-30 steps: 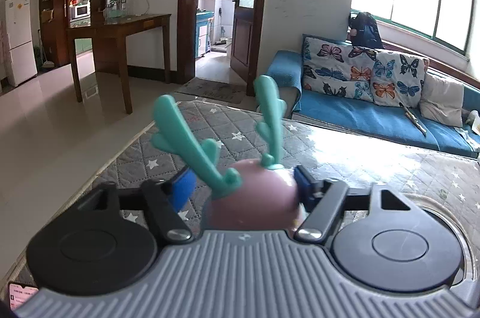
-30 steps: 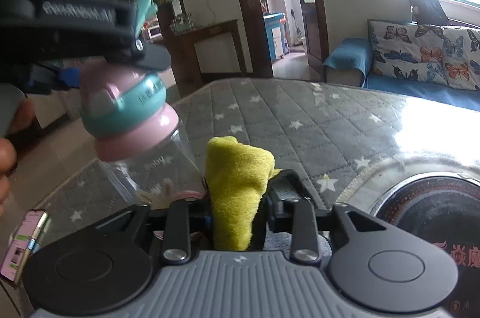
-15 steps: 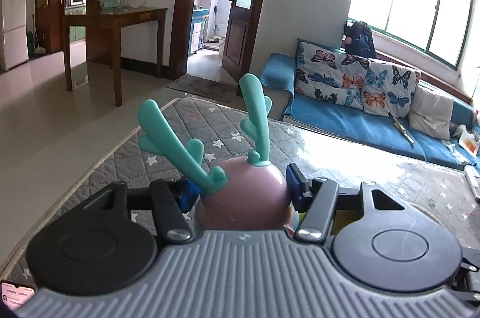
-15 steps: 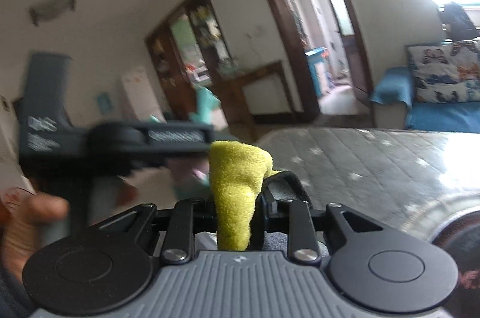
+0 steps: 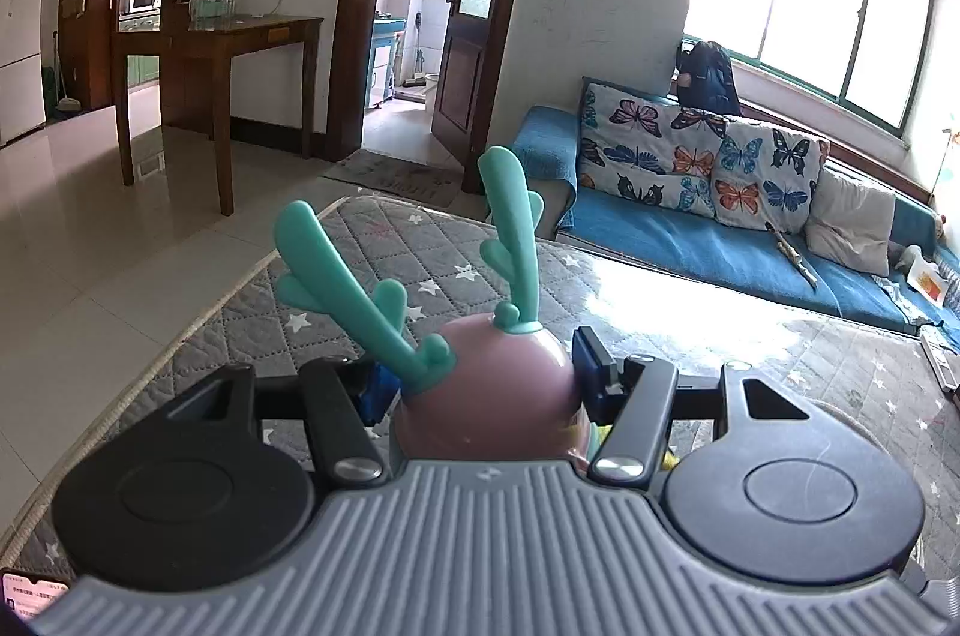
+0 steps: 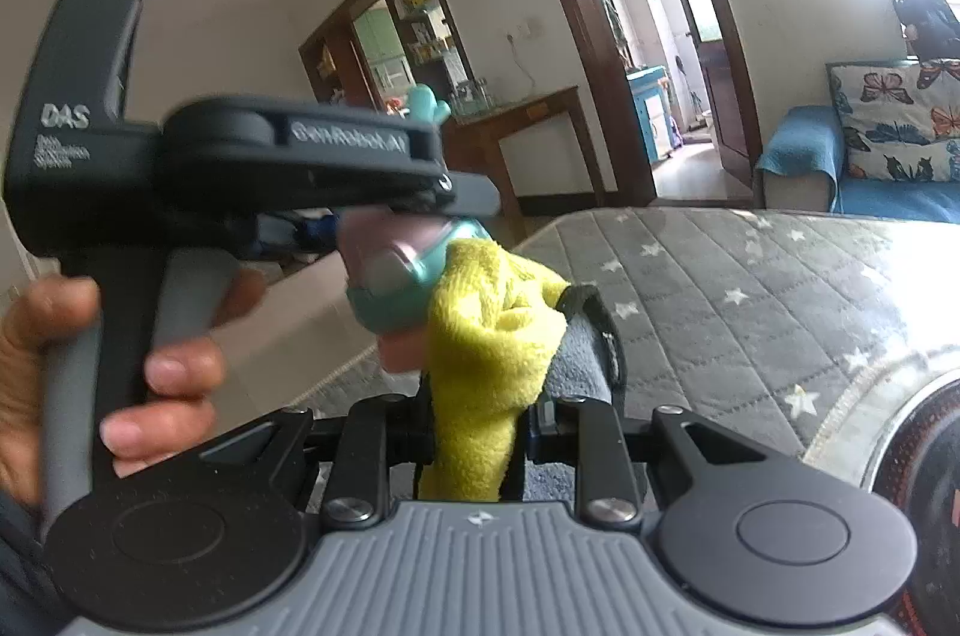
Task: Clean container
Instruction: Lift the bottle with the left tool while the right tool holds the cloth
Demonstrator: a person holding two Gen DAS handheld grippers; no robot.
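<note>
Wiping the antlered bottle's lid with a yellow cloth.

Left gripper [image 5: 483,384] clenched on the pink-domed bottle [image 5: 486,396], held above the quilted mat [image 5: 690,336]; right gripper [image 6: 480,432] grasping the cloth [image 6: 486,336], pressed against the teal collar. Best to keep bottle steady, rub firmly around collar.

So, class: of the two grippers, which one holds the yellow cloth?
The right gripper: the yellow cloth is pinched between its fingers. The left gripper instead clamps the pink bottle lid with teal antlers.
</note>
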